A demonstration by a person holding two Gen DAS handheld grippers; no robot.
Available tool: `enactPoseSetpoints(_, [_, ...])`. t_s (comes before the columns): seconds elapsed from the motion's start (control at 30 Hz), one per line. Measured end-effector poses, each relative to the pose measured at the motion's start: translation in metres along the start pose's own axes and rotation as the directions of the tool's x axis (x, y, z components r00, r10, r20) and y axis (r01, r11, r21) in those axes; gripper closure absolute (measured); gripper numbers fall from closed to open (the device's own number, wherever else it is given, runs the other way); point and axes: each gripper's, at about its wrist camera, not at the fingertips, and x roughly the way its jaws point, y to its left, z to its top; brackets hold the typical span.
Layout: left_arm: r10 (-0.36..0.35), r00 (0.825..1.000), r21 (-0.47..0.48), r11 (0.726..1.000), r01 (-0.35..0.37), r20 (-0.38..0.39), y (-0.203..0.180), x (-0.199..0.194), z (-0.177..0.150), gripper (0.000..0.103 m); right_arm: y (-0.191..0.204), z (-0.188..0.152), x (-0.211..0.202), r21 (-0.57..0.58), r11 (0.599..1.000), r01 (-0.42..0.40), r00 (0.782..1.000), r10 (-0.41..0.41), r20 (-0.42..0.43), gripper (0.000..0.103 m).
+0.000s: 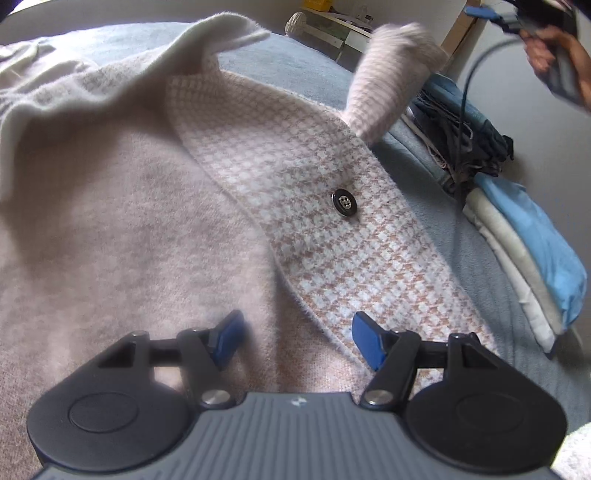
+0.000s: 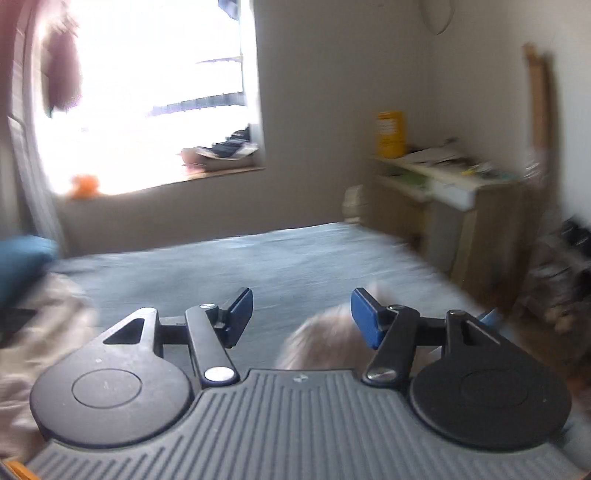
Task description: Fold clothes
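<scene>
A pale pink houndstooth cardigan [image 1: 303,206] with a black button [image 1: 344,201] lies spread on the bed, its front band folded over the plain inner side. My left gripper [image 1: 299,339] hovers low over the band's near edge, open, with cloth beneath the blue pads [image 1: 369,341] but nothing pinched. One sleeve [image 1: 391,70] stands up blurred at the far right. Above it is a person's hand [image 1: 554,55] with my right gripper [image 1: 491,16]. In the right wrist view, my right gripper [image 2: 303,319] is open in the air, with the fuzzy sleeve end [image 2: 325,343] blurred just below its right pad.
A grey-blue bedspread [image 2: 258,266] covers the bed. Folded clothes [image 1: 532,236], blue, white and dark, are stacked at its right edge. A wooden shelf unit [image 2: 461,206] stands beyond the bed's far corner, with a window [image 2: 147,92] to its left. A blue pillow [image 2: 22,258] lies at the left.
</scene>
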Motion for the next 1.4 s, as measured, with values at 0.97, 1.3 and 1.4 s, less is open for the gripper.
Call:
enactPoseSetpoints(0.97, [-0.089, 0.996, -0.126, 0.988, 0.092, 0.033, 0.031, -0.034, 0.002, 0.035, 0.230, -0.345, -0.136, -0.448, 0.539, -0.713, 0.593, 0.124, -0.795, 0.019])
enactPoseSetpoints(1.3, [-0.100, 0.995, -0.028, 0.995, 0.100, 0.015, 0.009, -0.040, -0.012, 0.035, 0.196, -0.305, -0.147, -0.512, 0.689, -0.513, 0.734, 0.044, -0.677, 0.095])
enactPoseSetpoints(1.4, [-0.198, 0.980, 0.093, 0.975, 0.199, -0.027, -0.017, -0.040, -0.023, 0.030, 0.168, -0.282, -0.154, -0.589, 0.713, -0.381, 0.823, -0.030, -0.568, 0.096])
